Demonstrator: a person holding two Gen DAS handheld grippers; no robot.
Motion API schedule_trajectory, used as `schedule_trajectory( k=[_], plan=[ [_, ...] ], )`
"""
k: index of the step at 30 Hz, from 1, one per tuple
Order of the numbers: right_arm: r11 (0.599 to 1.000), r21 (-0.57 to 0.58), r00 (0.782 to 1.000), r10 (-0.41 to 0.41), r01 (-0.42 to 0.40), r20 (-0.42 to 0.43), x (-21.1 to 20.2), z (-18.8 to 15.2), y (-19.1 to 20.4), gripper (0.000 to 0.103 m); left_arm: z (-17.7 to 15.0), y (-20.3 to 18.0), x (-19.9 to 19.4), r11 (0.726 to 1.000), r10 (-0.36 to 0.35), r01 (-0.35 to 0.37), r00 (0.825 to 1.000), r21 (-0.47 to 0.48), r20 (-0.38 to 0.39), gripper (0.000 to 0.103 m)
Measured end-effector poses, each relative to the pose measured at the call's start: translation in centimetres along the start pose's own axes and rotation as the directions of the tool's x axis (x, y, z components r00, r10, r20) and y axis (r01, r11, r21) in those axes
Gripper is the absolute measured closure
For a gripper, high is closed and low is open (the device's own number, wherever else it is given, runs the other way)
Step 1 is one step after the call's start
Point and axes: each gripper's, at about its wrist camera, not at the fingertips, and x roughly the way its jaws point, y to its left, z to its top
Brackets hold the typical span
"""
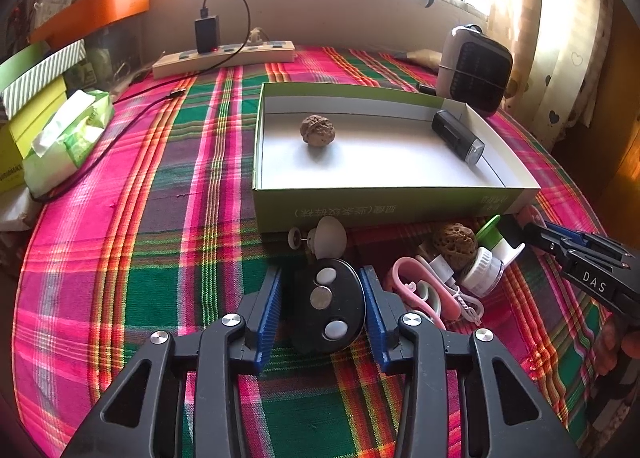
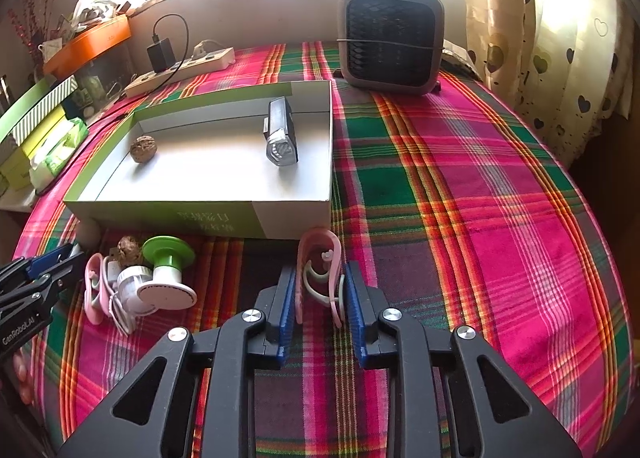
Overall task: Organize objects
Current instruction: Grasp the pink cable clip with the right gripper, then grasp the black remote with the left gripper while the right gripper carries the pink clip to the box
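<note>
A black oval remote (image 1: 326, 306) with three round buttons lies on the plaid cloth, and my left gripper (image 1: 321, 272) is shut on its sides. My right gripper (image 2: 320, 266) is shut on a pink ear-hook piece (image 2: 318, 254) just in front of the green box (image 2: 160, 214). Inside the box sit a walnut (image 1: 317, 130) and a black light (image 1: 458, 136). Between the grippers lie a second walnut (image 1: 454, 244), a green-and-white suction holder (image 2: 168, 258), a white cap (image 1: 482, 270) and another pink ear hook with a white cable (image 1: 420, 290). A white suction knob (image 1: 326, 236) stands beyond the remote.
A power strip (image 1: 224, 58) with a black charger lies at the back. A small grey heater (image 2: 390, 42) stands at the back right. A tissue pack (image 1: 68, 138) and stacked boxes (image 1: 36, 74) line the left edge. A curtain (image 2: 540, 38) hangs on the right.
</note>
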Motion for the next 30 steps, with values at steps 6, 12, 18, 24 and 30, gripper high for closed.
schedule_trajectory(
  k=[6, 12, 18, 24, 30],
  plan=[
    [1.000, -0.002, 1.000, 0.003, -0.003, 0.002, -0.1, 0.0, 0.1, 0.078, 0.0, 0.1, 0.0, 1.000, -0.001, 0.001, 1.000, -0.001, 0.001, 0.067],
    [1.000, -0.003, 1.000, 0.005, -0.005, 0.006, -0.2, 0.0, 0.3, 0.078, 0.0, 0.1, 0.0, 1.000, -0.001, 0.001, 1.000, -0.001, 0.000, 0.067],
    [1.000, -0.008, 1.000, 0.012, -0.012, 0.016, -0.5, 0.0, 0.4, 0.078, 0.0, 0.1, -0.2, 1.000, 0.001, 0.000, 1.000, -0.004, 0.005, 0.067],
    [1.000, -0.014, 0.999, 0.021, -0.021, 0.034, -1.3, 0.3, 0.7, 0.078, 0.2, 0.0, -0.9, 1.000, -0.007, 0.007, 1.000, -0.007, 0.023, 0.067],
    [0.999, -0.023, 0.998, 0.033, -0.032, 0.053, -1.9, 0.7, 1.0, 0.078, 0.9, -0.1, -1.7, 1.000, -0.010, 0.010, 0.999, -0.001, 0.046, 0.067]
  ],
)
